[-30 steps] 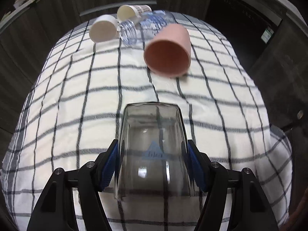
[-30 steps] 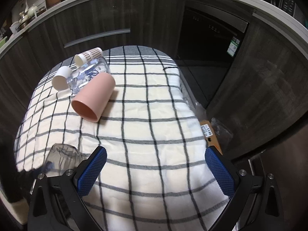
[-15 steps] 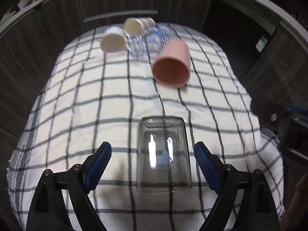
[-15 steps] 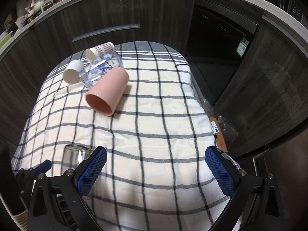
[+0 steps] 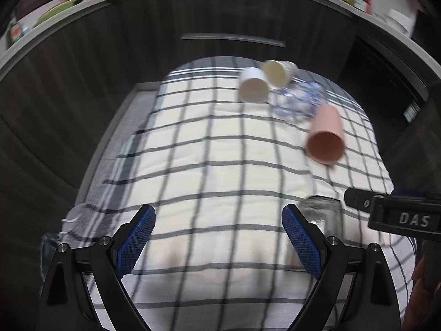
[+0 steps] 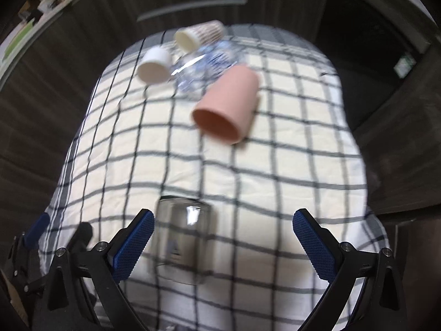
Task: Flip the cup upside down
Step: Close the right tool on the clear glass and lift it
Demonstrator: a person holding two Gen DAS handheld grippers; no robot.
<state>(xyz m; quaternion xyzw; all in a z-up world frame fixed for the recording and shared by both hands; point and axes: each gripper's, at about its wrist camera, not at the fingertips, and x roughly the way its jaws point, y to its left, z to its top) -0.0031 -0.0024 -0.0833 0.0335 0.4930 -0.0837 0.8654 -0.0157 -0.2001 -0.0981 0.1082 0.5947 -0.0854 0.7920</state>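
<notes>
the glass cup (image 6: 183, 244) stands upside down on the checked cloth (image 6: 275, 165) that covers the surface, its closed base up and its rim down on the fabric, a small triangular mark showing low on its wall. in the right wrist view it sits just beside the inner face of the left-hand blue pad, inside the wide gap of the right claw (image 6: 223, 244), whose jaws stand spread far apart and touch nothing that can be made out. in the left wrist view the same glass cup (image 5: 321, 218) shows just beyond the right-hand pad, outside the gap, and the left claw (image 5: 217, 240) is likewise spread wide with only cloth between its pads. the black body of the right claw (image 5: 402, 215) enters that view from the right edge, with white letters on it, near the glass. farther back on the cloth a pink cup (image 6: 227, 104) lies on its side, its mouth turned toward the cameras. behind it lies a clear plastic bottle (image 6: 202, 67) with blue print, touching or almost touching the pink cup; motion blur keeps me from telling which. a white paper cup (image 6: 154, 66) lies on its side to the left of the bottle, and a patterned paper cup (image 6: 198, 35) lies on its side at the far end. dark wood-grain cabinet fronts (image 5: 82, 96) curve around the cloth, with a long metal handle (image 5: 233, 40) on one.
</notes>
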